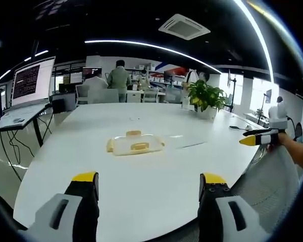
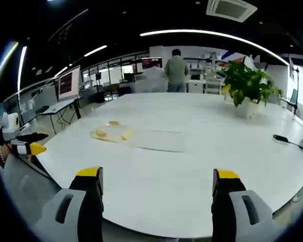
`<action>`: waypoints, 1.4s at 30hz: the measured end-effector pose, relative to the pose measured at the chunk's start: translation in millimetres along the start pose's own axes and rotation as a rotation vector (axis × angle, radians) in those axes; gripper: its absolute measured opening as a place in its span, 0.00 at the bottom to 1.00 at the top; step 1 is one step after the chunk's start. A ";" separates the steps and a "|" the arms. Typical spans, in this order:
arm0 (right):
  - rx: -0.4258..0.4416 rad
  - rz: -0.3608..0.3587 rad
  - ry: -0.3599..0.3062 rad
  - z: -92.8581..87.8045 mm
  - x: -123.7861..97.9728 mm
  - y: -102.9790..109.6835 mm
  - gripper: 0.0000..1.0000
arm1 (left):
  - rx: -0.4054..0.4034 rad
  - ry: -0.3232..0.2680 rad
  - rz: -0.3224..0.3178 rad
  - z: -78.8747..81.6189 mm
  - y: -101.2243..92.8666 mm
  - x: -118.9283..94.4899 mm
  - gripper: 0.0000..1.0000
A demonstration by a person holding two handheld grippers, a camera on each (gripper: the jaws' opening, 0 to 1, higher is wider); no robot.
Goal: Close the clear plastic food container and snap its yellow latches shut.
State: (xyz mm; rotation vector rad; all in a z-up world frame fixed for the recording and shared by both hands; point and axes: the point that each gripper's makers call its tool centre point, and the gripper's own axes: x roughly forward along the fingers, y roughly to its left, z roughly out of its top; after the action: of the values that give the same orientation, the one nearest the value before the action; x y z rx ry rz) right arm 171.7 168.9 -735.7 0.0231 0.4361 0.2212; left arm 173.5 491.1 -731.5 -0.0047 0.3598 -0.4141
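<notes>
Open office: white table (image 1: 156,166), potted plant (image 1: 206,97), laptop stand (image 1: 21,115), ceiling light strips (image 1: 141,45).

- The container (image 1: 134,143) sat too far off to tell whether its lid was closed or its latches snapped.
- The worktop (image 2: 192,166) was cut off at the right gripper view's right edge.
- The small dark object (image 2: 282,138) stayed unidentifiable.

We hold the left hand-held gripper (image 1: 148,186) with its jaws wide apart, holding nothing. The right hand-held gripper (image 2: 157,181) is also spread wide, holding nothing.
</notes>
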 end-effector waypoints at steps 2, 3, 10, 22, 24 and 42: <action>-0.003 0.000 0.005 -0.7 0.2 0.1 0.87 | -0.001 -0.003 0.000 0.4 -0.2 -0.1 0.78; -0.004 0.002 0.005 -0.8 0.3 0.4 0.86 | -0.001 -0.003 0.001 0.2 -0.1 -0.1 0.78; -0.007 0.010 0.006 -1.7 0.0 1.7 0.86 | 0.004 0.020 0.016 -4.3 2.1 -0.5 0.78; -0.012 0.012 0.012 -4.5 -1.3 1.8 0.84 | -0.001 0.034 0.014 -7.9 0.7 -0.7 0.79; -0.008 0.008 0.005 -3.9 -2.0 1.2 0.84 | -0.003 0.038 0.009 -9.0 -0.3 -1.1 0.79; -0.016 0.019 0.012 -5.0 -1.7 3.0 0.80 | 0.003 0.056 0.004 -11.6 -1.0 -1.2 0.80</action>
State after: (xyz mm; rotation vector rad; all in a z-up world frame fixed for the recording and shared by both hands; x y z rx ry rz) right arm 167.5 171.3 -739.3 0.0104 0.4467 0.2435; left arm 168.2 491.5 -741.9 0.0102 0.4139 -0.4114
